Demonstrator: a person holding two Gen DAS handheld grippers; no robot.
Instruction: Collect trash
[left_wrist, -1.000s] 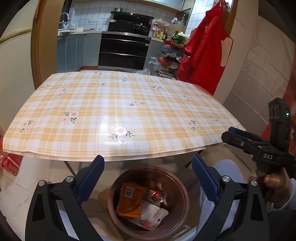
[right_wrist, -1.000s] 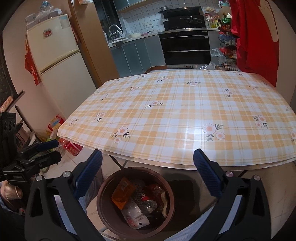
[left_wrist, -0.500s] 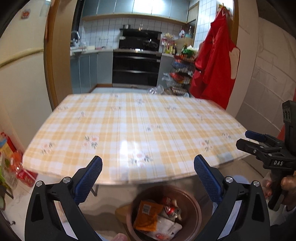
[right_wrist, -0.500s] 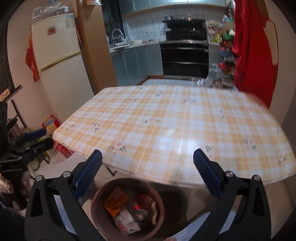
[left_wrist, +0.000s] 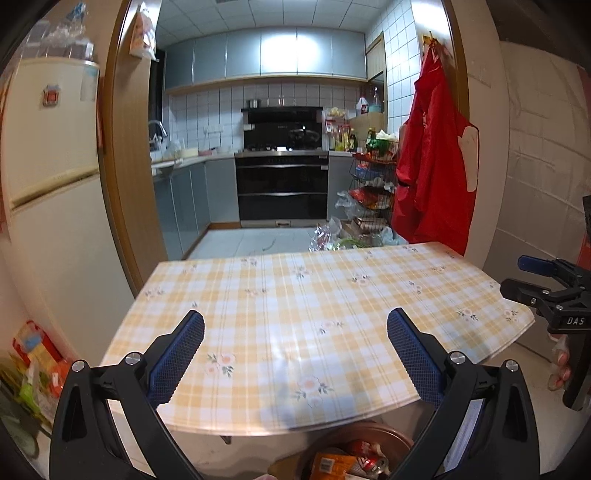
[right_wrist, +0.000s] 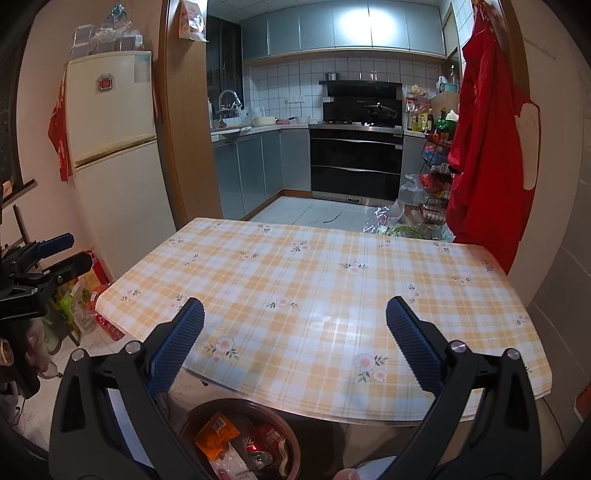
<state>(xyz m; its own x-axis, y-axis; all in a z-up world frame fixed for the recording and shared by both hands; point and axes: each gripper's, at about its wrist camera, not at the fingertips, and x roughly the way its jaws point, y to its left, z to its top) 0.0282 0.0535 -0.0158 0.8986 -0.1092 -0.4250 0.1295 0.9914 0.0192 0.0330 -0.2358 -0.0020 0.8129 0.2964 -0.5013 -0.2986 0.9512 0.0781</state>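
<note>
A brown round bin (right_wrist: 192, 419) stands on the floor below the table's near edge, holding an orange packet (right_wrist: 216, 435), a red can (right_wrist: 264, 437) and other wrappers; it also shows in the left wrist view (left_wrist: 369, 432). My left gripper (left_wrist: 295, 332) is open and empty, held above the near part of the table (left_wrist: 332, 295). My right gripper (right_wrist: 294, 328) is open and empty, also above the table (right_wrist: 332, 280). Each gripper shows at the side of the other's view, the right one (left_wrist: 532, 277) and the left one (right_wrist: 59, 253).
The table carries a yellow plaid cloth with flowers. A fridge (right_wrist: 110, 147) stands left, with bags and bottles (right_wrist: 77, 302) on the floor beside it. A red apron (right_wrist: 487, 129) hangs at right. The kitchen with an oven (right_wrist: 356, 162) and a wire rack lies beyond.
Both grippers have lifted and tilted up, away from the bin, so the table and kitchen fill the views and the bin sits at the bottom edge. Both stay open and empty.
</note>
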